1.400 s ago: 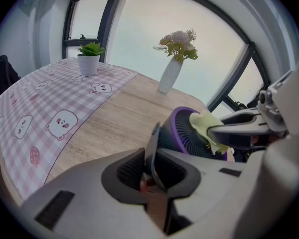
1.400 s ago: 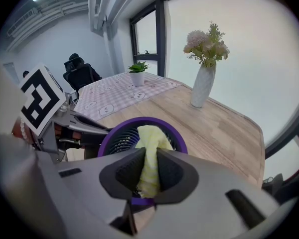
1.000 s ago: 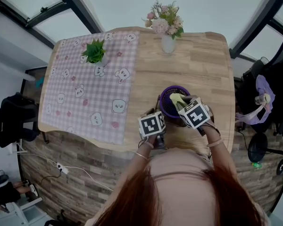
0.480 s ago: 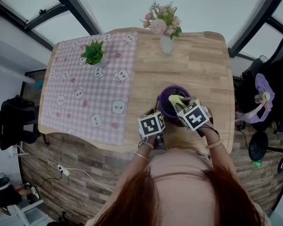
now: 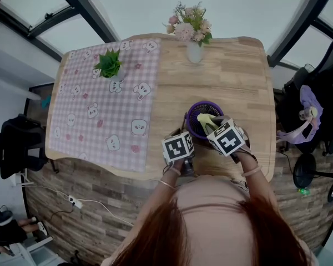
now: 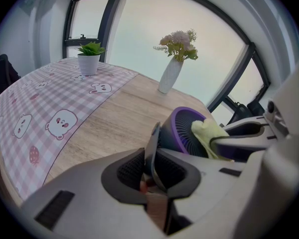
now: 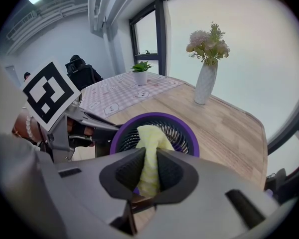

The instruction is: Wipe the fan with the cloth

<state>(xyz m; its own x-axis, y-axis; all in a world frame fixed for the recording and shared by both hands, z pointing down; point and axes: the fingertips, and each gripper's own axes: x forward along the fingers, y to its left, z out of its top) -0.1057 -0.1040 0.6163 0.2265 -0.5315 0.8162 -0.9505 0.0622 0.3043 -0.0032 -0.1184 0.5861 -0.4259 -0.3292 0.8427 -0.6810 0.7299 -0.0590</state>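
A small purple fan point(image 5: 198, 115) stands on the wooden table point(image 5: 238, 76) near its front edge, grille point(image 7: 177, 128) turned up towards me. My left gripper point(image 5: 185, 131) sits at the fan's left side, shut on a thin dark part of the fan point(image 6: 152, 143), apparently its stand. My right gripper point(image 5: 212, 124) comes in from the right, shut on a yellow cloth point(image 7: 149, 153). The cloth point(image 5: 206, 119) lies against the grille. In the left gripper view the fan point(image 6: 182, 133) and the cloth point(image 6: 209, 132) show just beyond the jaws.
A white vase of flowers point(image 5: 195, 47) stands at the table's far edge. A pink checked cloth point(image 5: 94, 110) covers the left half, with a small potted plant point(image 5: 111, 64) on it. Chairs stand off the table at left point(image 5: 16, 140) and right point(image 5: 316, 110).
The right gripper with the yellow cloth has edged slightly left across the fan's grille. The left gripper has kept its hold and place.
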